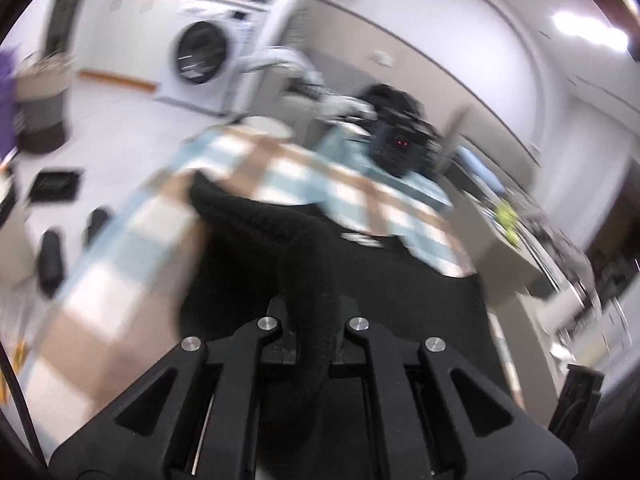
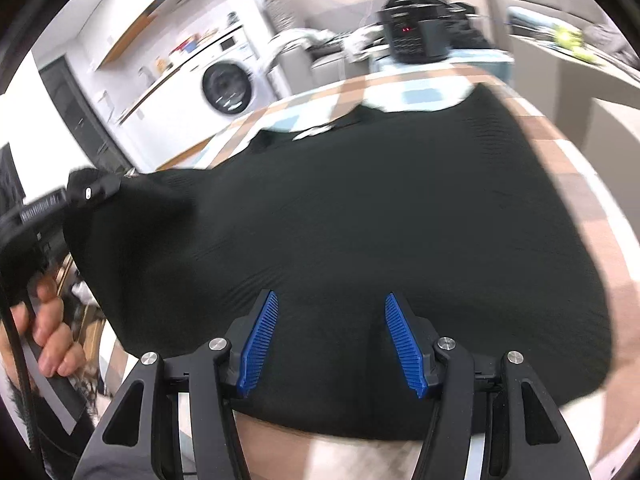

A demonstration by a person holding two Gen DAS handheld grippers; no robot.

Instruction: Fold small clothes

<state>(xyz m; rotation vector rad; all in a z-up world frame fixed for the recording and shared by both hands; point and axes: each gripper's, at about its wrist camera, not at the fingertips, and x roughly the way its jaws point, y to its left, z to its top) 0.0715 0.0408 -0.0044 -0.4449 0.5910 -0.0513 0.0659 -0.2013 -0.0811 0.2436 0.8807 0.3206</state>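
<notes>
Pinching a bunched rope of black fabric, the left gripper (image 1: 312,330) has its fingers pressed together on one corner of the black garment (image 2: 360,220), and the cloth runs away from it in a twisted strand toward the table. In the right wrist view the same gripper appears at the far left (image 2: 86,190), held by the person's left hand (image 2: 48,332), with the corner drawn up into a peak off the table edge.

The right gripper (image 2: 330,334) stands spread, its blue pads (image 2: 260,340) apart and poised over the near hem, gripping nothing.

The garment lies mostly flat on the checked tablecloth (image 2: 552,152), its neckline at the far side and its near edge close to the table's front. Beyond it sit a black device with a red display (image 2: 412,36) and, off the table, a washing machine (image 2: 228,88).

The risk appears to lie in the one-sided hold. With only the left corner lifted and both views smeared by motion, a fast pull could drag the whole piece sideways, wrinkle it, or slide the hem off the front edge. The right pads may also close on a single layer, or catch the tablecloth along with it, so the fold comes out skewed.
</notes>
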